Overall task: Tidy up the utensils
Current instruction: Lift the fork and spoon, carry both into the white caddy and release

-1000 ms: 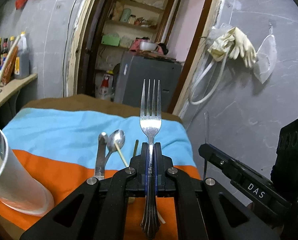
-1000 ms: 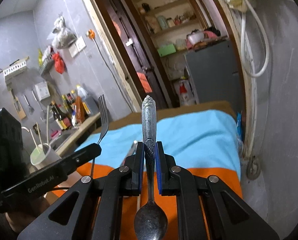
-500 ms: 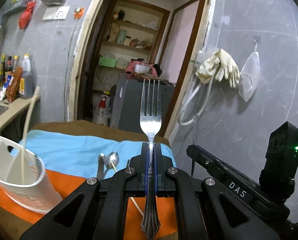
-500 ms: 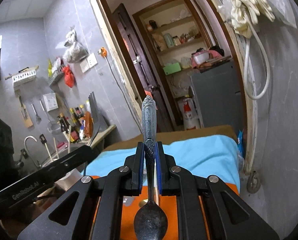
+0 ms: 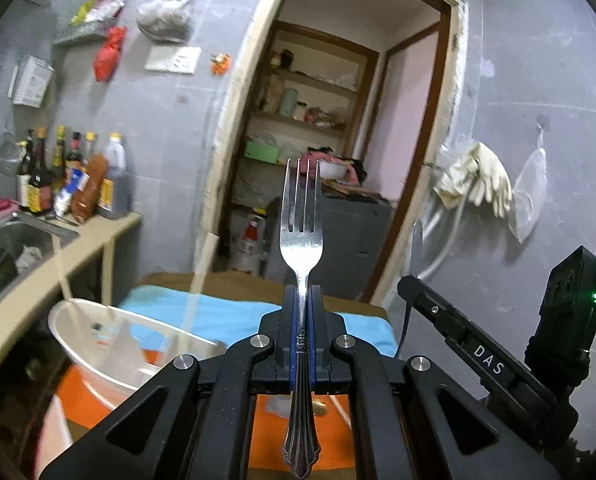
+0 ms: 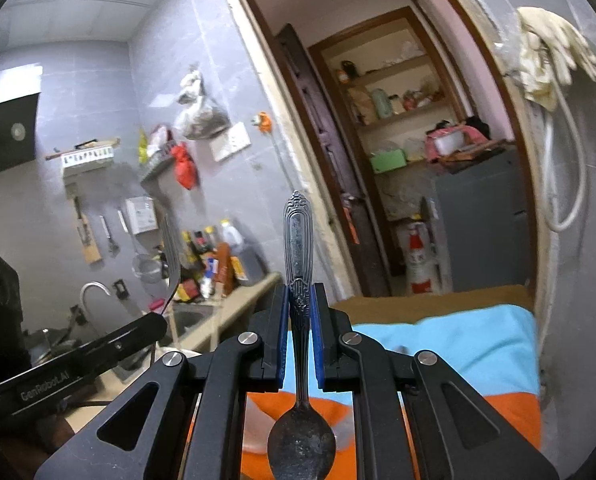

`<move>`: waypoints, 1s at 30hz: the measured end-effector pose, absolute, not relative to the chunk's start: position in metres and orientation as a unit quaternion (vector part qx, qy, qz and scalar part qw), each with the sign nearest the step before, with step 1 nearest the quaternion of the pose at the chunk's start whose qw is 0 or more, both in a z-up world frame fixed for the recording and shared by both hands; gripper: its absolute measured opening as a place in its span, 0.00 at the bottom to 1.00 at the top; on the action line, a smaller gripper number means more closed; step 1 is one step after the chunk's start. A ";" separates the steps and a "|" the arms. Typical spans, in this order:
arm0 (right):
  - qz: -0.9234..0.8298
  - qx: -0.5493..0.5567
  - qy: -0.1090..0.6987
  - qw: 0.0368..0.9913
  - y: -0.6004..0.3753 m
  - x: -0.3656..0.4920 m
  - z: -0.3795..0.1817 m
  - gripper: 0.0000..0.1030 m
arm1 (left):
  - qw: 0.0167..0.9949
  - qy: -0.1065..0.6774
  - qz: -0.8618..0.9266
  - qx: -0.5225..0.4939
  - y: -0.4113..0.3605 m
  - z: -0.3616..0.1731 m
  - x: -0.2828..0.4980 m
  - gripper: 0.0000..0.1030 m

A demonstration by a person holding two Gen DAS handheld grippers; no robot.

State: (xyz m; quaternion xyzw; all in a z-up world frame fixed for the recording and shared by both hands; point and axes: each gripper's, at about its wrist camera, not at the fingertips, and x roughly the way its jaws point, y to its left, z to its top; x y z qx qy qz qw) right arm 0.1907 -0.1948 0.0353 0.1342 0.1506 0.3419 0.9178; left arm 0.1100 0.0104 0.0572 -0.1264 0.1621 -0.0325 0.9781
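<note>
My left claw point(image 5: 301, 300) is pressed together on the fork point(image 5: 301, 216). I pinch it at the neck, so the tines stand up past the fingertips and the handle points back toward the camera. I think this grip is good for a drop: the heavy handle end can go down first.

My right claw point(image 6: 300, 300) pinches the spoon point(image 6: 298, 248) on its handle. Here it is the other way: the patterned handle end stands up in front of the jaws and the bowl hangs behind them, close under the camera. So the spoon probably needs a turn of the wrist before it goes in bowl-down, or it goes in handle-down.

The white cup point(image 5: 110, 344) is below and to the left of the left claw, quite near, tilted in this view and blurred. A pale stick point(image 5: 202, 276) leans out of it, so I judge it is the holder for the utensils. It stands on the orange and blue cloth point(image 5: 226, 316), which lies under both claws.

The right claw appears to the right of the left one, at a similar height. I hold the two apart so the utensils do not knock together.
</note>
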 end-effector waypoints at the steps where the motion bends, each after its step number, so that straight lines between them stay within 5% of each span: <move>1: 0.348 0.136 0.146 0.916 -0.186 0.190 0.038 0.08 | 0.979 0.155 -0.025 -0.126 0.019 0.059 0.106 0.02; 18: 0.402 0.178 0.101 0.893 -0.075 0.209 0.039 0.08 | 0.971 0.068 0.035 -0.227 0.188 0.027 0.114 0.02; 30: 0.401 0.149 0.119 0.896 -0.060 0.213 0.004 0.08 | 0.974 0.055 0.055 -0.211 0.196 -0.001 0.129 0.02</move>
